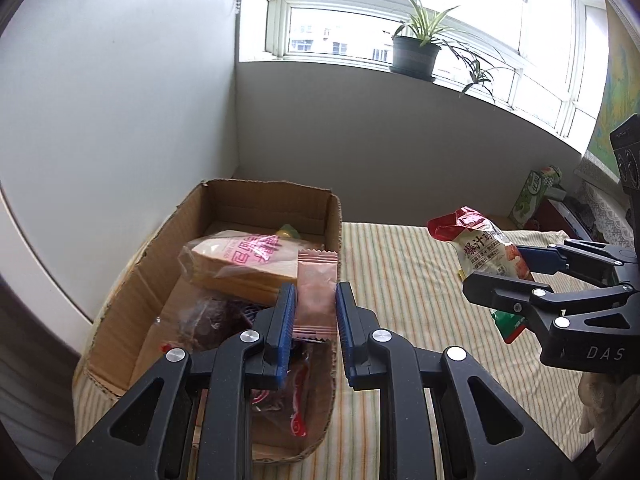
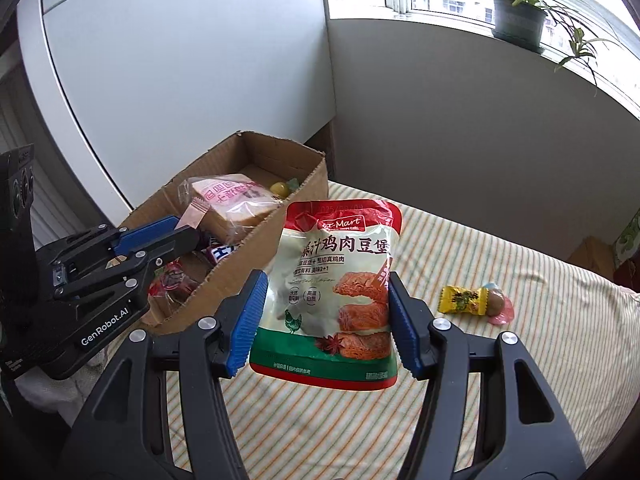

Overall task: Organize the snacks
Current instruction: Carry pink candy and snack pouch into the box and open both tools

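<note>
A cardboard box (image 1: 256,196) sits on a striped cloth and holds a bagged bread loaf (image 1: 244,264) and several wrapped snacks. My left gripper (image 1: 316,312) hovers over the box's near right side, shut on a pink wrapped snack (image 1: 316,292). My right gripper (image 2: 326,320) is shut on a red, white and green chicken snack pouch (image 2: 336,288), held upright above the cloth, right of the box (image 2: 280,148). In the left wrist view the pouch (image 1: 484,248) and right gripper (image 1: 520,276) show at right.
A yellow wrapped candy (image 2: 464,300) and a brown one on pink wrap (image 2: 498,306) lie on the striped cloth (image 2: 520,360). A green carton (image 1: 534,198) stands at the far right. A potted plant (image 1: 414,54) is on the sill. A white wall panel (image 1: 120,120) stands behind the box.
</note>
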